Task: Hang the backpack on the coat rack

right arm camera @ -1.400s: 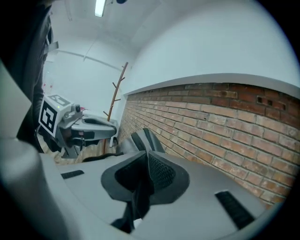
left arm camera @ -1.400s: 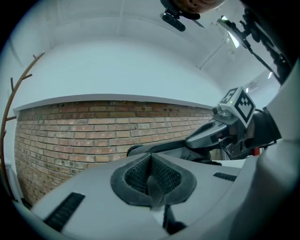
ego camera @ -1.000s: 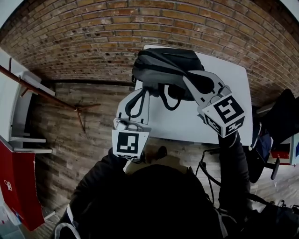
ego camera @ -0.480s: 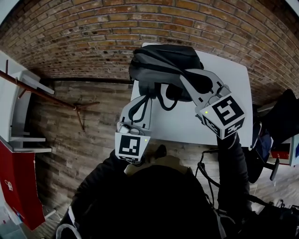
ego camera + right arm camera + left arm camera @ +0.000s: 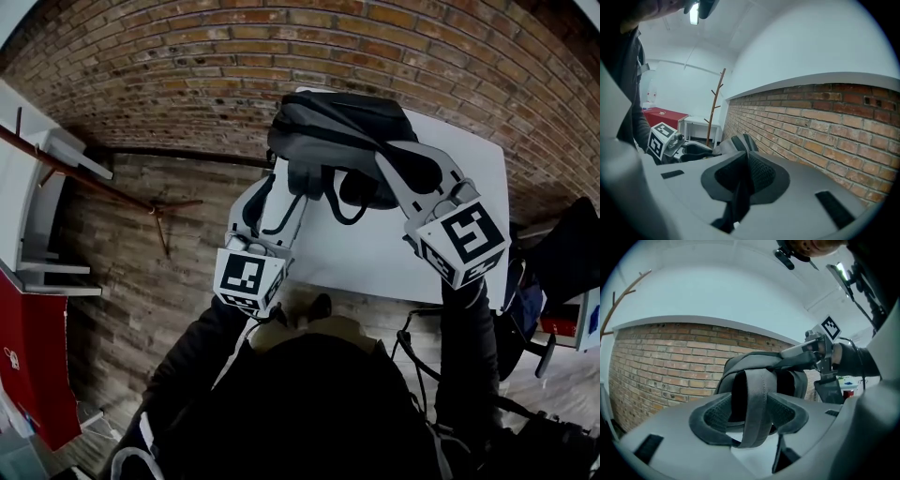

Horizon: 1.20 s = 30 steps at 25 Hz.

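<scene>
Left hand-held gripper (image 5: pixel 750 411): closest to me. Its jaws have just been opening and stand wide. The grey strap loop (image 5: pixel 752 399) rises between the pads, which I don't see pressing on it.
Right hand-held gripper (image 5: pixel 745 176): jaws almost together, pinched on a dark strap (image 5: pixel 737 199) that hangs down out of the pads.
Backpack (image 5: pixel 337 127): black and grey, lying on the far half of the white counter (image 5: pixel 375 248), with both grippers at its near side.
How it will handle: I judge it soft and floppy. The body should sag and swing below whatever strap carries it, and smooth webbing may slide through the pads.
Where I'd take hold: on a webbing loop near its stitched root, never on the fabric body. I'd keep the loop spread so it can drop over a peg.
Coat rack (image 5: pixel 161 223): wooden with branching pegs, standing on the plank floor well apart from the counter, to my left.
Brick wall (image 5: pixel 187 75): behind everything.
</scene>
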{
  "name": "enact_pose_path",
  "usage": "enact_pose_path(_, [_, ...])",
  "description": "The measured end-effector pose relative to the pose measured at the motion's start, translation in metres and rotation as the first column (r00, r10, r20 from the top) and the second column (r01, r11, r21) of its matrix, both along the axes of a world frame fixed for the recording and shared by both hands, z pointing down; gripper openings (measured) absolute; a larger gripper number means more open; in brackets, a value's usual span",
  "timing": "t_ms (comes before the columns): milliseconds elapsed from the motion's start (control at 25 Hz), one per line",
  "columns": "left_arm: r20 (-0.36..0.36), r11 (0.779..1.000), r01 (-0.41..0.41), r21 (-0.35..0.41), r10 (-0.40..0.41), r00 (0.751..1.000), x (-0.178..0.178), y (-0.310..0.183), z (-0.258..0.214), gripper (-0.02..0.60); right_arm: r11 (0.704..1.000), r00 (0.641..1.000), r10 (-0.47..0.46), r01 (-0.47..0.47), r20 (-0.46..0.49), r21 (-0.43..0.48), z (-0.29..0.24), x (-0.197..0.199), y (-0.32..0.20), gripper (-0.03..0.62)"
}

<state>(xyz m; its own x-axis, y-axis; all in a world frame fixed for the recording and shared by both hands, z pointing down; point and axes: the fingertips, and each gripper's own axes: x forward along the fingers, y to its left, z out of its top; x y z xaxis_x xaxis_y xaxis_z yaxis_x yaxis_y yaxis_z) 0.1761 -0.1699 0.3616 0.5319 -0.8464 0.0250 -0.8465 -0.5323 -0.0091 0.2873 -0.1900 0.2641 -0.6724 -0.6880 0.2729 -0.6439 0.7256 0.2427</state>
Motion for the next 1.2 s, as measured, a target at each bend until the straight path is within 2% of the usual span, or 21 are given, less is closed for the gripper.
enact_pose_path(40, [-0.013,1.000,-0.020,-0.024,0.019,1.000,0.001,-0.002,0.003,0.244,1.000,1.000,-0.004,0.004,-0.002,0.003,-0.001,0.000,-0.001,0.025])
enact_pose_path(80, [-0.015,0.999,-0.037,-0.034,0.037,0.999,0.001,-0.003,0.005,0.253,1.000,1.000,-0.008,0.008,-0.004,0.005,-0.001,-0.001,-0.001,0.025])
enact_pose_path(240, [0.028,0.996,-0.093,0.004,0.093,0.995,0.007,-0.015,0.001,0.255,1.000,1.000,-0.013,0.013,-0.002,0.011,-0.002,-0.001,-0.001,0.025])
enact_pose_path(320, [0.034,0.993,-0.119,-0.007,0.120,0.992,0.010,-0.024,0.001,0.255,1.000,1.000,-0.016,0.016,0.001,0.016,-0.002,-0.001,-0.002,0.025])
enact_pose_path(520, [-0.017,0.981,-0.187,-0.055,0.186,0.982,0.020,-0.035,0.003,0.255,0.998,0.999,-0.048,0.048,-0.007,0.028,-0.005,0.000,-0.002,0.025])
enact_pose_path(680, [-0.053,0.967,-0.253,-0.012,0.252,0.966,0.027,-0.029,-0.010,0.252,0.998,0.998,-0.059,0.059,-0.010,0.029,-0.007,0.000,-0.005,0.025])
enact_pose_path(720, [-0.046,0.968,-0.251,-0.001,0.251,0.967,0.028,-0.029,-0.013,0.219,0.998,0.998,-0.061,0.061,-0.009,0.029,-0.007,0.000,-0.005,0.025])
enact_pose_path(760, [-0.034,0.969,-0.247,0.010,0.247,0.968,0.028,-0.029,-0.015,0.119,0.998,0.998,-0.060,0.061,-0.007,0.027,-0.007,0.000,-0.005,0.025])
enact_pose_path(800, [-0.018,0.970,-0.243,0.022,0.243,0.970,0.029,-0.029,-0.017,0.058,0.998,0.998,-0.059,0.059,-0.006,0.027,-0.007,0.000,-0.006,0.025])
enact_pose_path(1040, [0.032,0.972,-0.225,0.062,0.223,0.974,0.029,-0.030,-0.027,0.043,0.998,0.999,-0.046,0.045,0.020,0.048,-0.009,0.002,-0.010,0.038])
enact_pose_path(1200, [0.010,0.974,-0.210,0.089,0.210,0.978,0.030,-0.034,-0.035,0.041,0.994,0.983,-0.055,0.037,0.173,0.103,-0.027,0.010,-0.002,0.072])
